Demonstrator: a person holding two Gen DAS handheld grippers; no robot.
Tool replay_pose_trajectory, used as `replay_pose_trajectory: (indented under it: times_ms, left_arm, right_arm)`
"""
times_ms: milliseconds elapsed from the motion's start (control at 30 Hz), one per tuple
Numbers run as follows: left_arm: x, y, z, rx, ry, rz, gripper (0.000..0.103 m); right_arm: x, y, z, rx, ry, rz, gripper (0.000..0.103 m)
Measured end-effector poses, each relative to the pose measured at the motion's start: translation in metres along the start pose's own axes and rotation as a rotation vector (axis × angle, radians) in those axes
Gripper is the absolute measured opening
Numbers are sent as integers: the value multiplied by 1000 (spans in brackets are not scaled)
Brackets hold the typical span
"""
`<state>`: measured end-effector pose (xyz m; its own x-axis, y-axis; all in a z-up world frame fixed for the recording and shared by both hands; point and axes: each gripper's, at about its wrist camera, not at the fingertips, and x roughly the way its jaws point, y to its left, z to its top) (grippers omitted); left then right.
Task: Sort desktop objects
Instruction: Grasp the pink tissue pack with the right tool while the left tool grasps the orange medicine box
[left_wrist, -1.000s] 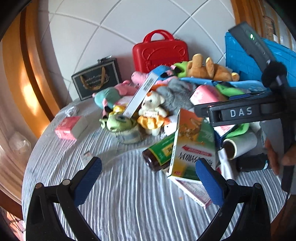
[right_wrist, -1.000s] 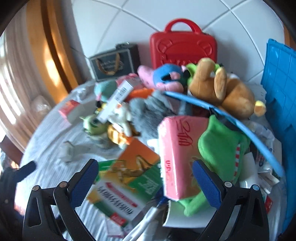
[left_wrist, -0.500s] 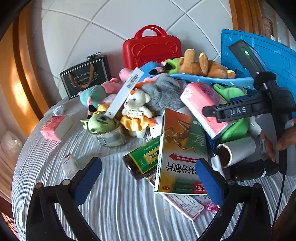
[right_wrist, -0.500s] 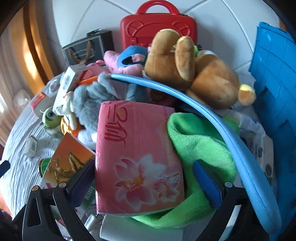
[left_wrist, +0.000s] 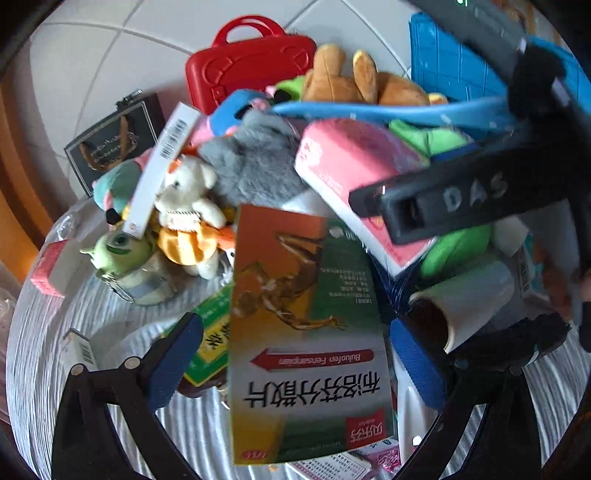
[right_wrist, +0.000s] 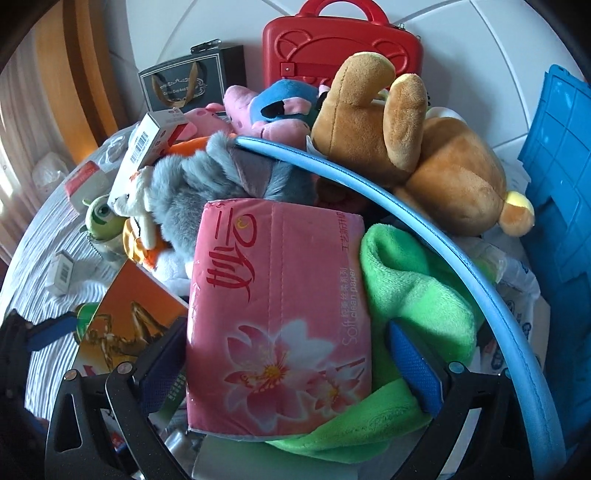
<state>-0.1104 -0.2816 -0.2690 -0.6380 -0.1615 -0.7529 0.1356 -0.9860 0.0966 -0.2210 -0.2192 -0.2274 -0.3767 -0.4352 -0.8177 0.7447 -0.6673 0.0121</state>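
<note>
The left hand-held gripper stands wide, its blue pads either side of the orange-and-green medicine box, which lies between them at the near edge of the heap; I cannot tell whether either pad touches it. A brown bottle with a green label lies under the box's left side. The right hand-held gripper is also wide, straddling the pink tissue pack (flower print toward the camera), with clear gaps at both pads. At 3 o'clock of the pack lies a green cloth, with a blue hoop arcing over it. At 12 o'clock sit a grey plush and a brown teddy bear, with a red case behind. The striped worktop shows at 9 o'clock.
</note>
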Motion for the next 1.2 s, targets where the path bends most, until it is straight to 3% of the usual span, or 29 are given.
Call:
replay_pose_trajectory:
  times_ms: [133, 367, 500, 633, 700, 867, 1200]
  left_arm:
    - [7, -10, -3, 53, 3, 7, 103]
    - [15, 0, -10, 44, 43, 73, 103]
    - [15, 3, -19, -3, 47, 54, 103]
    - [12, -1, -18, 34, 43, 36, 88]
    - [9, -4, -17, 50, 43, 36, 88]
    - [-1, 4, -19, 42, 41, 22, 87]
    - [-22, 20, -18, 20, 13, 45, 87]
  right_arm:
    - [-1, 0, -1, 2, 6, 6, 103]
    - [-2, 0, -1, 9, 11, 17, 103]
    - [-2, 1, 0, 6, 18, 7, 103]
    - [3, 7, 3, -2, 29, -22, 103]
    - [3, 9, 1, -18, 24, -38, 103]
    - [-7, 15, -4, -36, 3, -20, 83]
    - [-32, 16, -10, 21, -41, 59, 77]
